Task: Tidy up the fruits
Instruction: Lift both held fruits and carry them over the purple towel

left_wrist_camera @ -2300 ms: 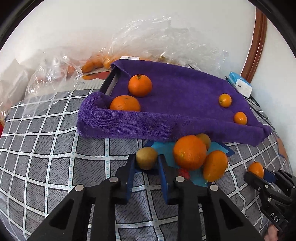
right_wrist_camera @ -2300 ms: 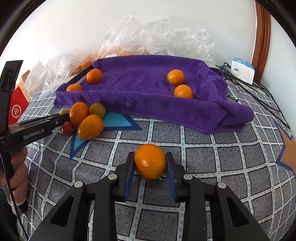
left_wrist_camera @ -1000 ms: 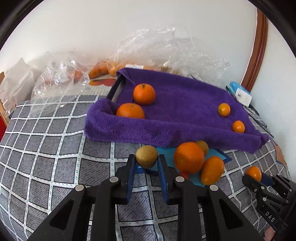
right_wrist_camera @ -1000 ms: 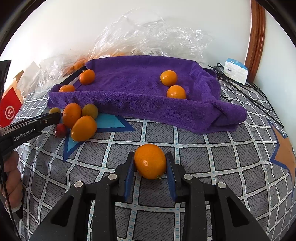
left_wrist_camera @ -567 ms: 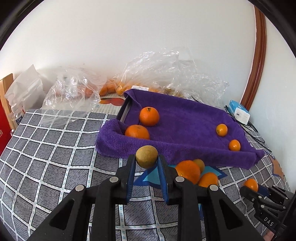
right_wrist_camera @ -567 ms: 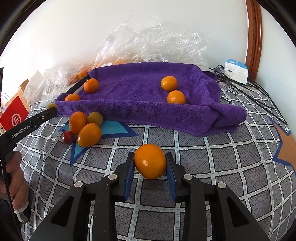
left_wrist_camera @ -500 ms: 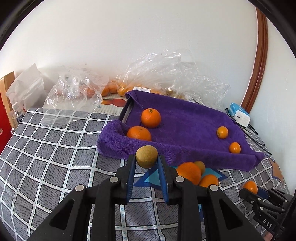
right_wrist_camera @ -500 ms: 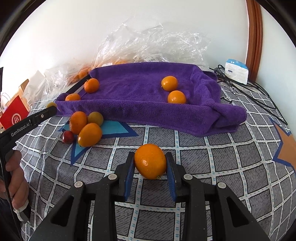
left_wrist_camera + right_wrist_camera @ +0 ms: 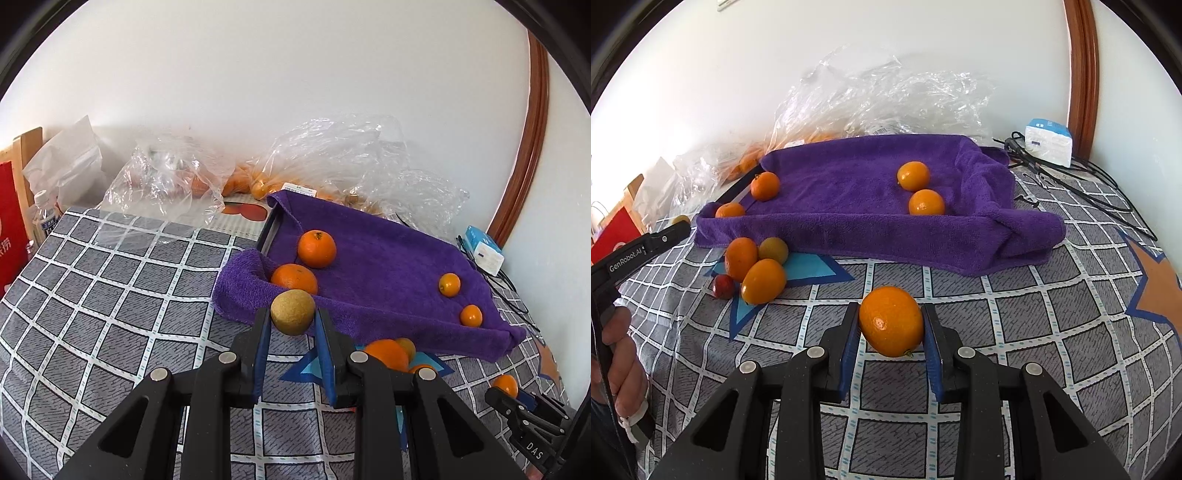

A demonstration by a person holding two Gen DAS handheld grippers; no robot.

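My left gripper (image 9: pixel 292 320) is shut on a brown-green kiwi (image 9: pixel 292 311) and holds it in the air before the near left corner of the purple towel tray (image 9: pixel 388 258). My right gripper (image 9: pixel 891 325) is shut on an orange (image 9: pixel 891 320) held above the checked cloth, in front of the tray (image 9: pixel 849 192). Two large oranges (image 9: pixel 317 248) lie at the tray's left end and two small ones (image 9: pixel 913 175) at its right end. A loose pile of fruit (image 9: pixel 753 266) lies on the cloth in front of the tray.
Clear plastic bags with oranges (image 9: pixel 236 181) lie behind the tray against the wall. A white and blue box (image 9: pixel 1048 141) and black cables (image 9: pixel 1082 184) sit at the right. A red bag (image 9: pixel 9 229) and a bottle (image 9: pixel 44 218) stand at the far left.
My left gripper has lifted the kiwi off the cloth and risen, so the tray and pile sit lower in its view. My right gripper has risen a little with the orange.
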